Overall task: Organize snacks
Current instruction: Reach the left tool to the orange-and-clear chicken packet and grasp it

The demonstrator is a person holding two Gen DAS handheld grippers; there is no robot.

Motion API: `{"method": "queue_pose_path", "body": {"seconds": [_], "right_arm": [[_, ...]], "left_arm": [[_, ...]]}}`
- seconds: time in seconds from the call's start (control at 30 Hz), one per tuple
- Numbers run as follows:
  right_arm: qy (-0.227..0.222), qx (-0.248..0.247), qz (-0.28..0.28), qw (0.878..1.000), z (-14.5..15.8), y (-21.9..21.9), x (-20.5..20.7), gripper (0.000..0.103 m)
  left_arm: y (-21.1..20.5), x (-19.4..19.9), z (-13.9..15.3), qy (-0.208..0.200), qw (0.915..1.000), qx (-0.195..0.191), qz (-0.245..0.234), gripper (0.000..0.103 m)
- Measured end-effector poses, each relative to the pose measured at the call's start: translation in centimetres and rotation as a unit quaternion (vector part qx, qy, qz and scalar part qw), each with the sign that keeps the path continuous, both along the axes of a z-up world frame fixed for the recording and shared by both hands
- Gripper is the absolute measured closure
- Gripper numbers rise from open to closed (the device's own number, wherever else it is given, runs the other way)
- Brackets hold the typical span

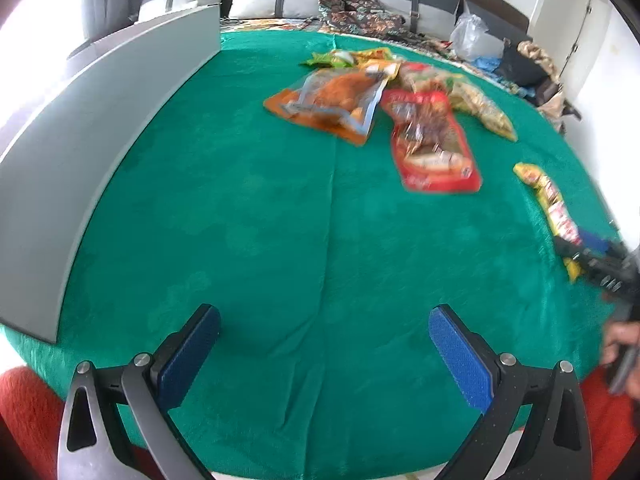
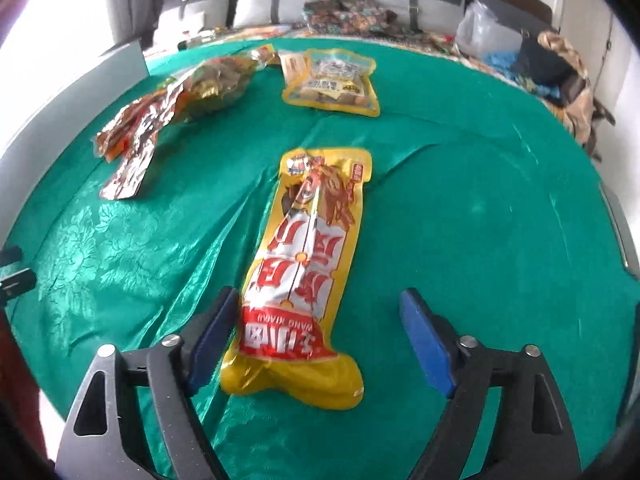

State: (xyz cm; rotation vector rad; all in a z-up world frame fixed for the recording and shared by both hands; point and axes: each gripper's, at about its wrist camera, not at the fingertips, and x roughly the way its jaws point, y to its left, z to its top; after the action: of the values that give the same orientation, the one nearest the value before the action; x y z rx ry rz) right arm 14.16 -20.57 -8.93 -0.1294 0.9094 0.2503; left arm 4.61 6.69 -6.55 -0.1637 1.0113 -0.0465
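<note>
Left wrist view. Grey box wall along the left edge of the green tablecloth. Left gripper hangs over bare cloth, jaws spread wide, nothing between them. Far centre: a loose heap of snack packets; the orange packet lies at the heap's left, the red packet overlaps to its right and reaches nearer. Behind them, a yellow-green pouch, blurred. Far right, well apart from the heap: a long yellow packet, its near end under the right gripper at the frame's edge, with a hand just below it.

Right wrist view. Far left: crumpled brown foil packets, touching a darker pile beyond. Far centre: a yellow-bordered pouch lying flat. Near centre: the long yellow packet, flat on the cloth, lengthwise away from the camera. Right gripper released, jaws wide; the packet's near end sits between them, close beside the left pad, clear of the right pad.
</note>
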Motion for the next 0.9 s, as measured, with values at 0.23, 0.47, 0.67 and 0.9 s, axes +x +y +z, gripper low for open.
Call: {"method": "queue_pose_path", "body": {"seconds": [0.23,0.47,0.67,0.9], "right_arm": [[-0.011,0.014,-0.007,1.0,-0.1,-0.3,0.5,0.012],[-0.012,0.017,-0.007,1.0,-0.3,-0.4,0.7,0.012],[-0.013,0.05,-0.009,0.999,-0.1,-1.2,0.6,0.012],[-0.015,0.074,-0.011,0.997,0.1,-1.8,0.5,0.012]], "left_arm": [[-0.6,10.6,5.1,-0.026,0.9946,0.066,-0.076,0.0],[-1.9,21.5,1.5,0.045,0.9824,0.142,-0.113,0.001],[-3.7,20.5,1.3,0.017,0.9794,0.157,-0.125,0.057],[0.1,12.7,3.1,0.035,0.991,0.109,-0.069,0.103]]}}
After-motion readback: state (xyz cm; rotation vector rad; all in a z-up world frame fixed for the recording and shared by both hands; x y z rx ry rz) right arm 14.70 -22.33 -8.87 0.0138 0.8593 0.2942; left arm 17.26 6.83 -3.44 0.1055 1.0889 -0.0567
